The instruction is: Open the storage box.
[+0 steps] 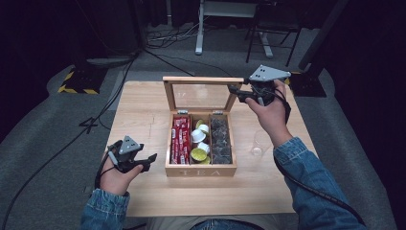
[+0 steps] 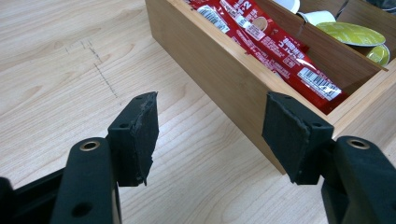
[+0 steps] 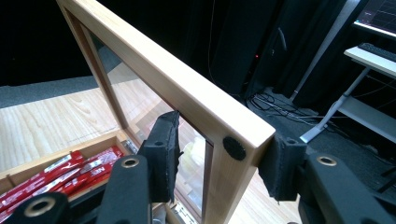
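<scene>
High view: one wooden tea box [image 1: 200, 169], the word TEA on its front wall, sits near the middle of a light wooden table [image 1: 143, 124] with its glass-paned lid [image 1: 201, 80] raised upright at the back. Three compartments run side by side inside it. The left one holds red sachets [image 1: 180, 140], too tightly stacked to count; the middle one holds round capsules [image 1: 198, 136], about five showing, some white and some yellow-green; the right one holds dark wrapped items [image 1: 220, 140] whose number cannot be told. One clear glass [image 1: 259, 143] stands on the table just right of the box, near the person's right wrist.

Two hand-held grippers are at work. The right gripper [image 1: 238, 92] is at the lid's upper right corner; right gripper view shows one black pad [image 3: 164, 154] on each side of the wooden frame [image 3: 187, 93], jaws straddling the corner, though whether both pads actually press the wood cannot be told. One round black bumper [image 3: 234, 148] sits on the frame's end face.

The left gripper [image 1: 148, 160] hovers over the table just left of the box's front corner, apart from it. Left gripper view shows its two jaws spread wide and released, nothing between them, with the box wall [image 2: 224, 79] and sachets just ahead. Both forearms wear denim sleeves [image 1: 306, 163]
</scene>
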